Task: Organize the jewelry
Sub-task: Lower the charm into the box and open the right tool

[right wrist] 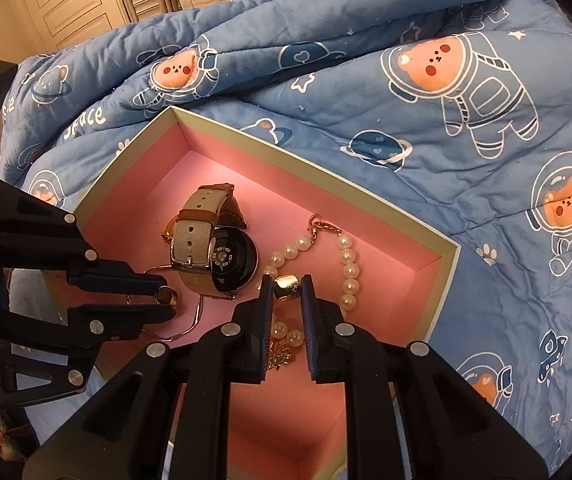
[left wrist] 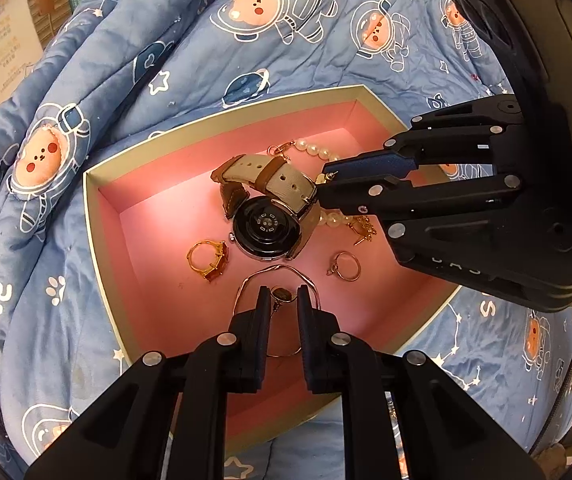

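My left tongs [left wrist: 282,294] are clamped on a small ring with a dark oval top [left wrist: 282,293], held low over the near part of the pink-lined box [left wrist: 222,118]. My right tongs [right wrist: 287,286] are clamped on a chunky gold earring [right wrist: 287,287] with a shiny rounded face; from the left camera its post sticks out beside the tips. Both pieces hang inside the box's walls, just above its floor.

Below them lies a watch [left wrist: 266,226] face down, dark round back up, its beige and brown strap buckled in a loop. A pearl bracelet [right wrist: 347,270] with a gold clasp curls beside it, under my right tongs. A gold ring with an amber stone [left wrist: 208,260] and a thin ring [left wrist: 345,266] rest on the floor either side of the watch, and a thin wavy bangle [left wrist: 286,270] lies directly beneath my left tongs. A small sparkly piece [right wrist: 280,356] sits by the pearls. The box rests on a blue quilt [left wrist: 86,128] printed with astronaut bears.
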`<state>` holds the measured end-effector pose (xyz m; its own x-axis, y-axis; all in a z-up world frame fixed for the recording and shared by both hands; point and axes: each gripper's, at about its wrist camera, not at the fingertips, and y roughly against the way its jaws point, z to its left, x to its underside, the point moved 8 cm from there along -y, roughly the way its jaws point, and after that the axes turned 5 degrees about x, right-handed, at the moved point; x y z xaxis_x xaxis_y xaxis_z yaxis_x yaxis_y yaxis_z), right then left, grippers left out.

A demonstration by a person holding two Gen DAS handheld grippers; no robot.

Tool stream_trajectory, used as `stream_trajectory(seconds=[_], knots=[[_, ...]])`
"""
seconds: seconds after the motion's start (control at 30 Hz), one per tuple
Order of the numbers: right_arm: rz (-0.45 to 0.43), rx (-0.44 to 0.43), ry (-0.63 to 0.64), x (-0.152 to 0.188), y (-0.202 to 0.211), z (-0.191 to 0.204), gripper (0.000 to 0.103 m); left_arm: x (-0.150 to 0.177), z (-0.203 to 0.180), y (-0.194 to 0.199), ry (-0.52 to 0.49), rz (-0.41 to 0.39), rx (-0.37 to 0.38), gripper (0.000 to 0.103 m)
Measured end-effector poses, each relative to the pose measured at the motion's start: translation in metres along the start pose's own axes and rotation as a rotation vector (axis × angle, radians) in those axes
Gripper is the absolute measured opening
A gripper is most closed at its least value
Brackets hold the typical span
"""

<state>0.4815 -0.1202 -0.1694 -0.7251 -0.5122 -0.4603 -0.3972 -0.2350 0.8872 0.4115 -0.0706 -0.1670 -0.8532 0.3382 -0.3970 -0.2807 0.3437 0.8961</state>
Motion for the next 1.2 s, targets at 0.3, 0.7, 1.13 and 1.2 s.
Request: stream_trajectory(seconds=[0.3, 0.7, 1.13, 1.2], knots=[[0.001, 0.016, 0.015, 0.000, -0.010, 0.004, 0.015, -0.003, -0.002, -0.003, -0.004, -0.008, -0.012, 0.014], [-0.035, 0.065, 0.054, -0.001, -0.005, 0.010, 0.040, -0.005, -0.010, 0.005, -0.039, -0.050, -0.031, 0.044], [-0.086, 0.125, 0.089, -0.001, 0.024, 0.007, 0.051, 0.008, -0.014, 0.038, -0.076, -0.126, -0.083, 0.066], [-0.100, 0.129, 0.087, 0.002, 0.031, 0.004, 0.051, 0.011, -0.016, 0.044, -0.076, -0.143, -0.085, 0.070]])
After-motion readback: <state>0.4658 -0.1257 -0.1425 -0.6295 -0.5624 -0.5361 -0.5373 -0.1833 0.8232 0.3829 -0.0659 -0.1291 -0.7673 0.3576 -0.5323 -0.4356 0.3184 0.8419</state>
